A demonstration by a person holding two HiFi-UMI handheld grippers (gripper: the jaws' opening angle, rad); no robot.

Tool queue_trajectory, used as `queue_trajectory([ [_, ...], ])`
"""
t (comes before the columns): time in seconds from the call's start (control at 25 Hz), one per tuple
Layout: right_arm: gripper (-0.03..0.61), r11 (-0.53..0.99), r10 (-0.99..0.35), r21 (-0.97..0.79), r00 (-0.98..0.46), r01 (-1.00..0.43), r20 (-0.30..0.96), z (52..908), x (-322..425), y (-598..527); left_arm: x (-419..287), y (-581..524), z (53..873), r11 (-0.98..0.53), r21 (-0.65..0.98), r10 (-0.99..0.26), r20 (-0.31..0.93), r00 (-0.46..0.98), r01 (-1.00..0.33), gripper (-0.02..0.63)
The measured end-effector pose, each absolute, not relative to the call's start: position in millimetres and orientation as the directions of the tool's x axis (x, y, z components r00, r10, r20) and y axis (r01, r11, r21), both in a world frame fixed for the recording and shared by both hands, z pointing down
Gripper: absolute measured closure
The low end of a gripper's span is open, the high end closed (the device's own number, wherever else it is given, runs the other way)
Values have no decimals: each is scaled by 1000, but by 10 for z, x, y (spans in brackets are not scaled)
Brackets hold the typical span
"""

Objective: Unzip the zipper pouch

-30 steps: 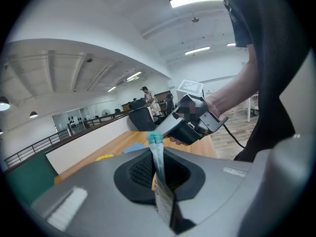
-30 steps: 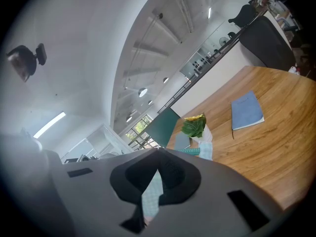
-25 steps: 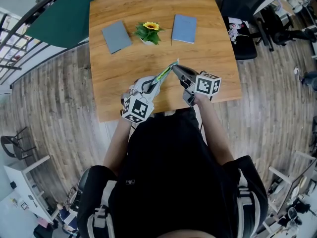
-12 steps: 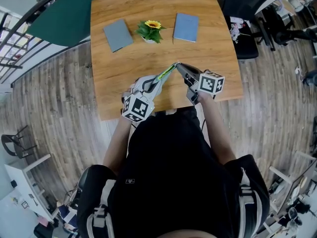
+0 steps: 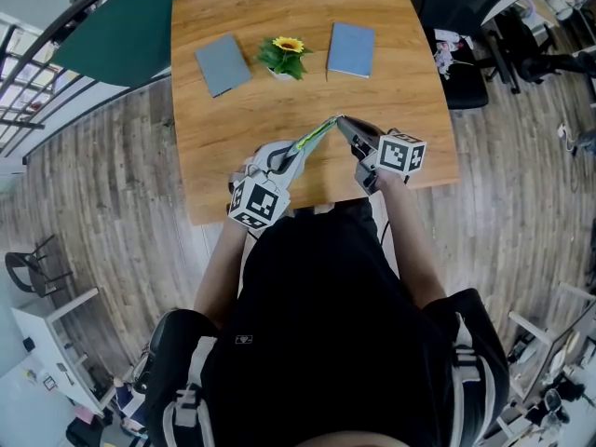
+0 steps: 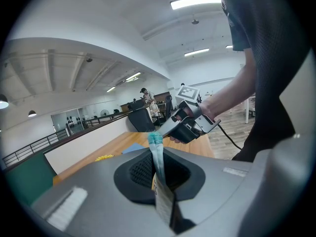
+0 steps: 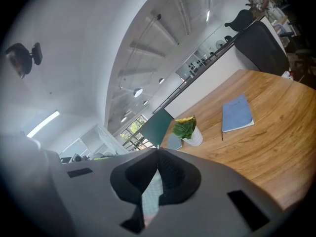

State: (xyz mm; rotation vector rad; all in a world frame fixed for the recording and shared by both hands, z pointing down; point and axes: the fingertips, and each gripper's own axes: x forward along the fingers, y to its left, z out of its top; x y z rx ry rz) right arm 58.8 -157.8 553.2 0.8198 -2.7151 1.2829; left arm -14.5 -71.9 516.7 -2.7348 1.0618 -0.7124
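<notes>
Two notebooks, one potted sunflower, one pouch, two grippers.

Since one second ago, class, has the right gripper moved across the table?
Yes, slightly. The right gripper, shut on the zipper pouch, has drifted rightward: its tip now sits more squarely below the blue notebook.

Wooden table: grey notebook, potted sunflower, blue notebook

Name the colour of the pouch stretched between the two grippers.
The zipper pouch is light teal, which shows best in the left gripper view.
</notes>
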Motion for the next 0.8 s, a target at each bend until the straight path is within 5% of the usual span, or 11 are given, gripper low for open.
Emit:
queue_trajectory([
  [0.8, 572, 496, -476, -714, -843, -493, 251, 5622, 749, -1658, -119, -700, 5162, -755, -266, -653, 383, 653, -599, 609],
])
